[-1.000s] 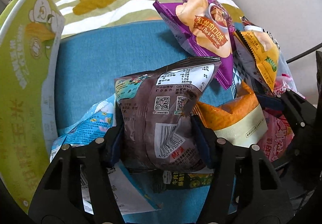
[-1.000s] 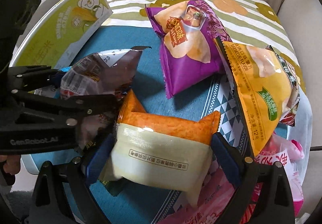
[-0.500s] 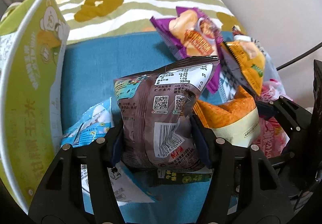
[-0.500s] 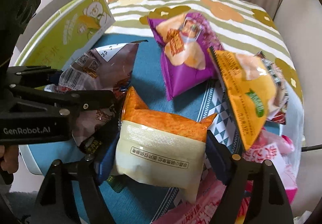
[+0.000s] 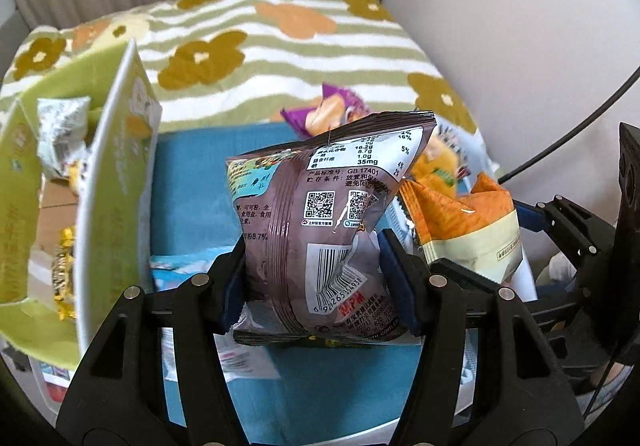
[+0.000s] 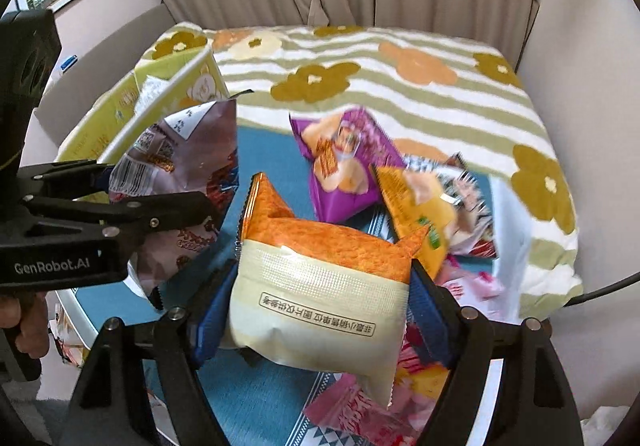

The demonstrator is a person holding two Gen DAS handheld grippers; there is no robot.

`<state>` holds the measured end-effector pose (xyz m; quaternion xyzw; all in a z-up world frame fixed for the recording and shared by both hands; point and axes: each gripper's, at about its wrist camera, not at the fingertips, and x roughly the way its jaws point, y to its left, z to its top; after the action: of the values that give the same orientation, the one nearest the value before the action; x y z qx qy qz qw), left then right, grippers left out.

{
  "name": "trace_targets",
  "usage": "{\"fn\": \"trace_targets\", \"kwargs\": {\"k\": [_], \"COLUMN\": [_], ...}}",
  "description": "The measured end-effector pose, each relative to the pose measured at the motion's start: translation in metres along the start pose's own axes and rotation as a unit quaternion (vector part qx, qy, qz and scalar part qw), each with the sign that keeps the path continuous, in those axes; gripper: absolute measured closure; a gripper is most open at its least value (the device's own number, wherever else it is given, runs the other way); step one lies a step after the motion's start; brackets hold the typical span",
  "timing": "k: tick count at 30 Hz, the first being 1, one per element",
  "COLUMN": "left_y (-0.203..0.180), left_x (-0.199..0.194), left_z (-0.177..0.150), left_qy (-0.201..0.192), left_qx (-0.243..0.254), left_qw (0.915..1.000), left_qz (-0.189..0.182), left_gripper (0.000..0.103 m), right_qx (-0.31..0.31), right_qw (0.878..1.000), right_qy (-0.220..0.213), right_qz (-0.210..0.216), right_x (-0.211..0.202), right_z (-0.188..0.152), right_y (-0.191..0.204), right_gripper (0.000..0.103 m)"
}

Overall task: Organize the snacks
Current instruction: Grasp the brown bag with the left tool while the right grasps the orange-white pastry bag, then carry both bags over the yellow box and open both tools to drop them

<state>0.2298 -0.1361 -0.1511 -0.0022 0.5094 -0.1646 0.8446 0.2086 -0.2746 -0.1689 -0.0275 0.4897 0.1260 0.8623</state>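
My left gripper point(image 5: 316, 278) is shut on a brown snack bag point(image 5: 328, 221) with a barcode, held up above the blue cloth point(image 5: 192, 181). My right gripper point(image 6: 316, 306) is shut on an orange and cream snack bag point(image 6: 320, 282), also lifted. The brown bag shows in the right wrist view point(image 6: 180, 165), left of the orange bag, and the orange bag shows in the left wrist view point(image 5: 460, 221). A green cardboard box point(image 5: 108, 181) stands open at the left with several snacks inside.
A purple chip bag point(image 6: 344, 161), a yellow bag point(image 6: 420, 209) and pink packets point(image 6: 360, 414) lie on the blue cloth. A light blue packet point(image 5: 180, 266) lies under my left gripper. A flowered striped blanket point(image 6: 360, 61) covers the bed behind. Curtains hang at the back.
Both grippers have risen with their bags, so the bed, the curtains and the inside of the green box have come into view. The snacks on the cloth look farther away.
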Motion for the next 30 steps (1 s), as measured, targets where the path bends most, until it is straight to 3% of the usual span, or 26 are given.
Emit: {"fn": "trace_targets", "kwargs": {"k": [9, 17, 23, 30], "left_y": [0.015, 0.098, 0.185, 0.27], "left_x": [-0.076, -0.122, -0.126, -0.089], "left_z": [0.009, 0.024, 0.041, 0.051], "left_qy": [-0.069, -0.102, -0.089, -0.03], "left_qx": [-0.013, -0.034, -0.045, -0.04], "left_qw": [0.9974, 0.9927, 0.9915, 0.9934], "left_qz": [0.015, 0.055, 0.083, 0.104], "left_gripper": [0.047, 0.046, 0.046, 0.046], "right_qx": [-0.031, -0.059, -0.058, -0.039], "right_qw": [0.998, 0.993, 0.991, 0.993], "right_qy": [-0.058, -0.091, -0.104, -0.089], "right_qz": [0.013, 0.036, 0.054, 0.07], "right_x": [-0.05, -0.058, -0.033, 0.013], "right_z": [0.03, 0.082, 0.129, 0.168], "right_y": [0.023, 0.086, 0.145, 0.199], "right_gripper": [0.027, 0.026, 0.026, 0.026]}}
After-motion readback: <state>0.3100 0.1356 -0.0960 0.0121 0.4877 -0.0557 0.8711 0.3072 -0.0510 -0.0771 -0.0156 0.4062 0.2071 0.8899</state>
